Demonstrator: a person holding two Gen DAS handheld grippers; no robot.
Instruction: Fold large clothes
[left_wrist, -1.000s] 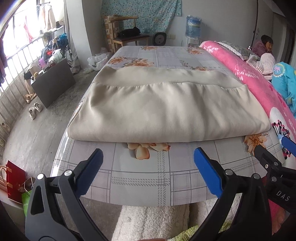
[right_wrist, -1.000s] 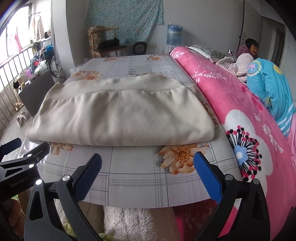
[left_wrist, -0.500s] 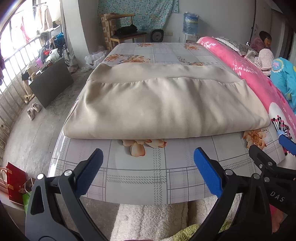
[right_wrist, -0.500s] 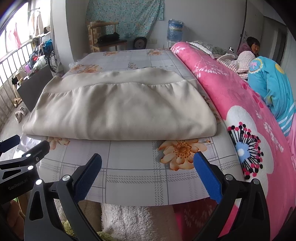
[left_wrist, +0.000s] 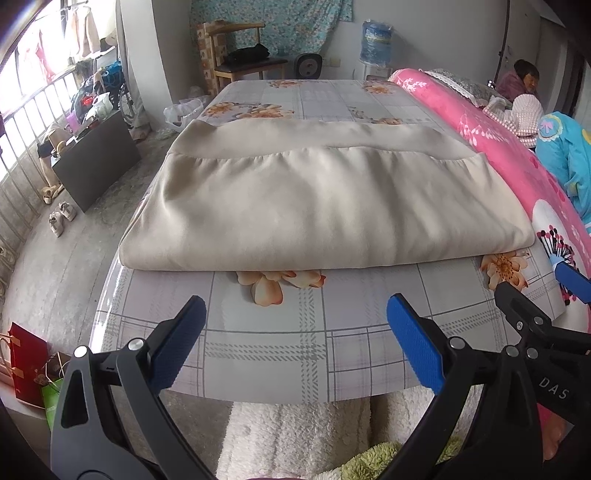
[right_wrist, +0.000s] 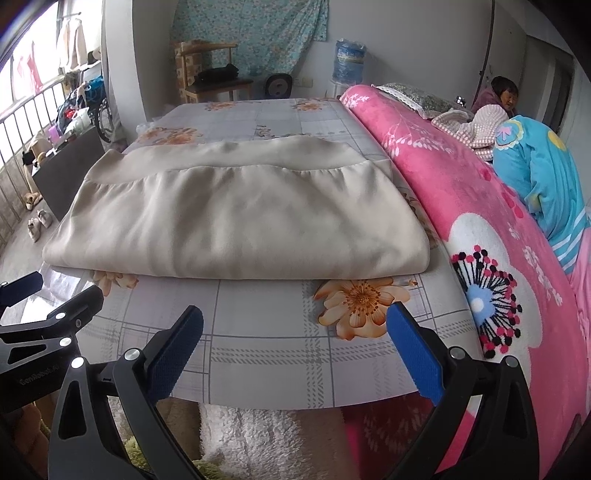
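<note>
Both grippers hang at the near edge of the table with nothing between their fingers: the left gripper (left_wrist: 295, 332) has its blue pads spread wide, and the right gripper (right_wrist: 295, 336) is spread just as wide beside it. Neither touches the garment (left_wrist: 325, 206), a large beige piece lying folded once on the flowered tablecloth (left_wrist: 306, 339), its thick folded edge facing the grippers and a plain band of the lower layer showing along the far side. The garment sits near the middle of the table, its right corner just beside the pink blanket (right_wrist: 480, 221) that is heaped along that side. Judged from this layout, at least one more fold is still due. Risks noted: the cloth looks smooth and slippery, so a pinch that catches only the top layer would likely peel it back and undo the existing fold; the tablecloth is glossy, so a drag instead of a lift could slide the whole stack toward the far end or bunch it. A grip taken at uneven depths on the two corners would skew the next fold. The right corner's closeness to the blanket could lead the right pads to catch blanket pile along with the garment.
</note>
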